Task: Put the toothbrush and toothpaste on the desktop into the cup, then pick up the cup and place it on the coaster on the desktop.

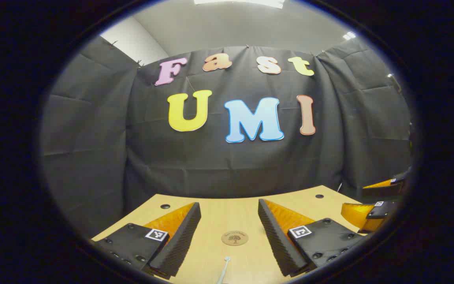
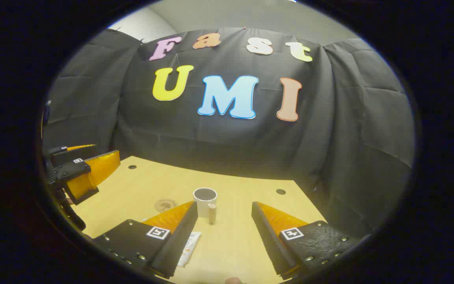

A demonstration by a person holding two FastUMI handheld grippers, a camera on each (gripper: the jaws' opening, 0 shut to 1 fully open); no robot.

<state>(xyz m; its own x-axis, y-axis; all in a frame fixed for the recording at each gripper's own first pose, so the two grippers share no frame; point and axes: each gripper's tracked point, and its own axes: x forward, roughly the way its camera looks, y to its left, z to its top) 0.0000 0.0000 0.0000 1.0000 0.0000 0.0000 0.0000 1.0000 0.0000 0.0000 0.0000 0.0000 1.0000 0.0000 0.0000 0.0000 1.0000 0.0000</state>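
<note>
- L gripper [image 1: 229, 221]: jaws spread wide, nothing btwn them, hovering over the wooden desktop [image 1: 246, 209].
- Coaster [image 1: 234, 238], round w/ tree mark, lies on desktop btwn L fingers; toothbrush [image 1: 224, 269] tip pokes in just below it.
- R gripper [image 2: 222, 221]: jaws spread, holding nothing.
- White cup [image 2: 205, 201] stands upright mid-desk ahead of R fingers, handle twd camera.
- Toothpaste [image 2: 189, 246] tube lies flat by R gripper's left finger, partly hidden.
- Coaster sits left of cup, apart.

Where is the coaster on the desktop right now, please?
In the left gripper view, the coaster lies on the desktop between the open left gripper fingers, beyond the toothbrush.
</note>
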